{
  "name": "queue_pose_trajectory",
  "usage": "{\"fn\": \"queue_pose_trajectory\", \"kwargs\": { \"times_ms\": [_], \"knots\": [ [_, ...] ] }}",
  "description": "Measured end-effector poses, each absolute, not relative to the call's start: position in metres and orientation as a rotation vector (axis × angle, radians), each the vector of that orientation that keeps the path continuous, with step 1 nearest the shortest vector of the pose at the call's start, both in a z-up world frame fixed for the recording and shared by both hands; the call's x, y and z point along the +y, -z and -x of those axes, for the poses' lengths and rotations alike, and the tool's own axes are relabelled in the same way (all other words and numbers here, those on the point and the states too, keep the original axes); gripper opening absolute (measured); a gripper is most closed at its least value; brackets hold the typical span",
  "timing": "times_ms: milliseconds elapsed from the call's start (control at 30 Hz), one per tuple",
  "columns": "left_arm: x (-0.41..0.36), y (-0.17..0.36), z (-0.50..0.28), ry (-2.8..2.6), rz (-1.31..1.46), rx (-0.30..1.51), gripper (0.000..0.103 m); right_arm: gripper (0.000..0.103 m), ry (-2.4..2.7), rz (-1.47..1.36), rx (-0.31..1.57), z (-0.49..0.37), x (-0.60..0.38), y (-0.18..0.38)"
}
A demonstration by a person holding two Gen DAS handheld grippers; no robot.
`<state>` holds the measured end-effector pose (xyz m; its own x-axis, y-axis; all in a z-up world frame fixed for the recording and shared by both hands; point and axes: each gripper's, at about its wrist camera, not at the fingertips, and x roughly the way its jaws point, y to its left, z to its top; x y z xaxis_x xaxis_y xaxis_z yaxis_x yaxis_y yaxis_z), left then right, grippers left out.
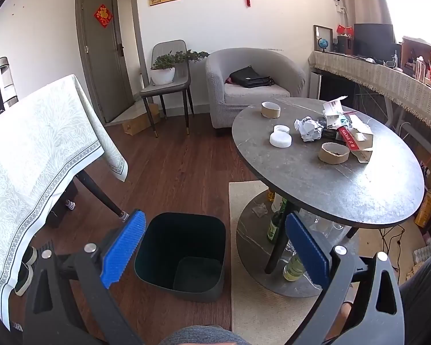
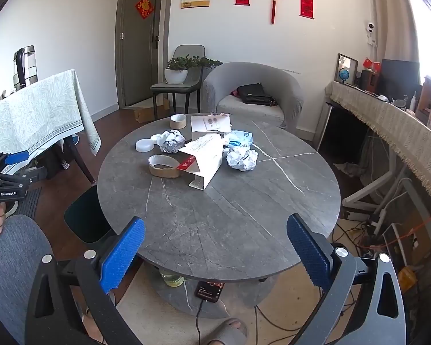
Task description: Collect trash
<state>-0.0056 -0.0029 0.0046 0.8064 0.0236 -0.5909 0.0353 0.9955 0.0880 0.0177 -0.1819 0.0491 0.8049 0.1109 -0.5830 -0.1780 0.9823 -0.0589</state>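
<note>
Living room, round grey stone-look table carrying the trash: crumpled paper balls, empty tape rings, white lids, torn cardboard packaging. Dark bin stands empty on the floor beside the table. Left gripper hovers over the bin, jaws wide, nothing between them; right gripper wide and empty at the table's near edge. Paper balls look light and crushable: pinch across the middle. Tape rings probably stiffer; grip across the wall.
</note>
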Motion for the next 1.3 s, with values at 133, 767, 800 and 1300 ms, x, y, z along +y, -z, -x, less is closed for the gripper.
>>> {"fn": "queue_pose_trajectory", "kwargs": {
  "times_ms": [133, 767, 800, 1300],
  "knots": [
    [-0.0046, -0.0043, 0.0058, 0.004, -0.099, 0.629, 0.1, 0.1, -0.153, 0.114, 0.616, -0.017, -0.1799, -0.0488],
    [-0.0065, -0.0023, 0.0062, 0.008, -0.096, 0.631, 0.1, 0.1, -0.155, 0.151, 0.629, -0.0183, -0.1735, -0.0468],
    [-0.0064, -0.0022, 0.0062, 0.008, -0.096, 0.631, 0.1, 0.1, -0.154, 0.153, 0.629, -0.0179, -0.173, -0.0465],
    [-0.0063, -0.0018, 0.0062, 0.011, -0.099, 0.632, 0.1, 0.1, -0.155, 0.153, 0.631, -0.018, -0.1722, -0.0461]
  ]
}}
